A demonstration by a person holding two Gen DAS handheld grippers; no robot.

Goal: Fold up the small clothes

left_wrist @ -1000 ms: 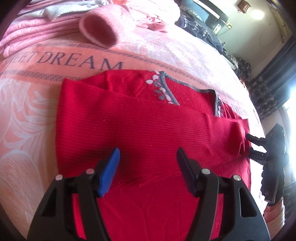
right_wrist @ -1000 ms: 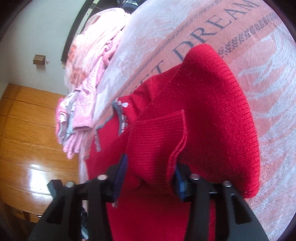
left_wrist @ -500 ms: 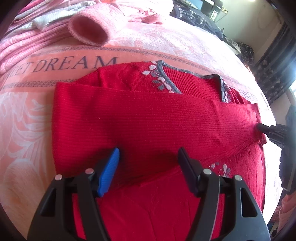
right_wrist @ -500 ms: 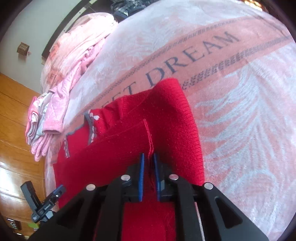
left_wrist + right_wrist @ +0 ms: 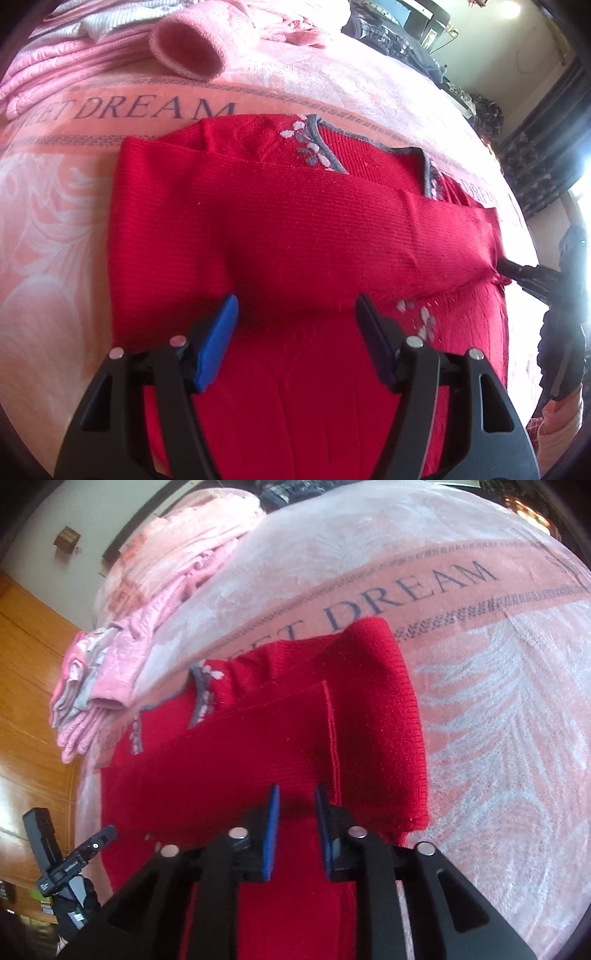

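A red knit sweater (image 5: 295, 229) with grey collar trim lies flat on a pink blanket (image 5: 55, 221). One sleeve (image 5: 240, 760) is folded straight across the chest. My left gripper (image 5: 295, 325) hovers open low over the body of the sweater, nothing between its fingers. My right gripper (image 5: 297, 827) is at the sleeve's cuff end, its blue pads a narrow gap apart with shaded red knit showing between them. In the left wrist view the right gripper (image 5: 513, 271) touches the cuff at the sweater's right edge.
A pile of pink and white clothes (image 5: 184, 48) lies at the far side of the bed, also the pink pile (image 5: 147, 609). Blanket lettering reads "DREAM" (image 5: 155, 109). Dark clothes (image 5: 388, 22) and a wooden wardrobe (image 5: 29, 664) lie beyond the bed.
The right gripper carried the bunched sleeve across the chest and laid it flat; its pads, pinched on the cuff half a second ago, now stand slightly apart. The left gripper stayed open.
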